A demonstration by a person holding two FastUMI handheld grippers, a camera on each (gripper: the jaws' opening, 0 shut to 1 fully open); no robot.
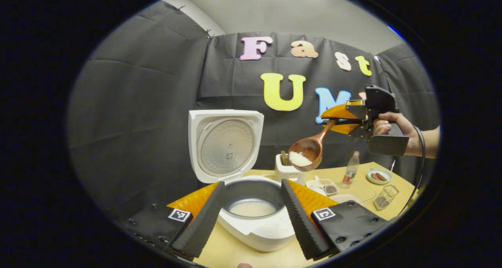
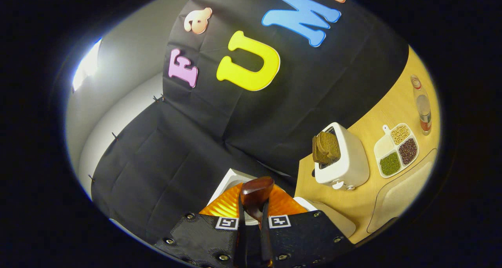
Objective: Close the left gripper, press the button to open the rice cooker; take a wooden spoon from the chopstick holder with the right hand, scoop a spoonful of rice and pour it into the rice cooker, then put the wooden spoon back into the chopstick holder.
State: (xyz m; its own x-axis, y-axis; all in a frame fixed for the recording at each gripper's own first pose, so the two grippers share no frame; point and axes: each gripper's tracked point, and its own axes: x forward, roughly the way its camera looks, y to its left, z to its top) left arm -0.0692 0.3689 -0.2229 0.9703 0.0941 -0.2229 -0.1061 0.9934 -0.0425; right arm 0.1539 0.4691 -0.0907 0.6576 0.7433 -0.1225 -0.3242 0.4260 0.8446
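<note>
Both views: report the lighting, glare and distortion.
Left gripper view: evenly lit, sharp; fisheye bows the table; soft sheen on the rice cooker lid. Right gripper view: blown-out light at upper left, scene tilted, wooden spoon close and slightly soft.

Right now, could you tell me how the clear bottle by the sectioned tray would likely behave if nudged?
The bottle stands tall and narrow, so it probably tips easily. It looks partly filled, so likely light. Once down, its round body would probably roll across the table.
</note>
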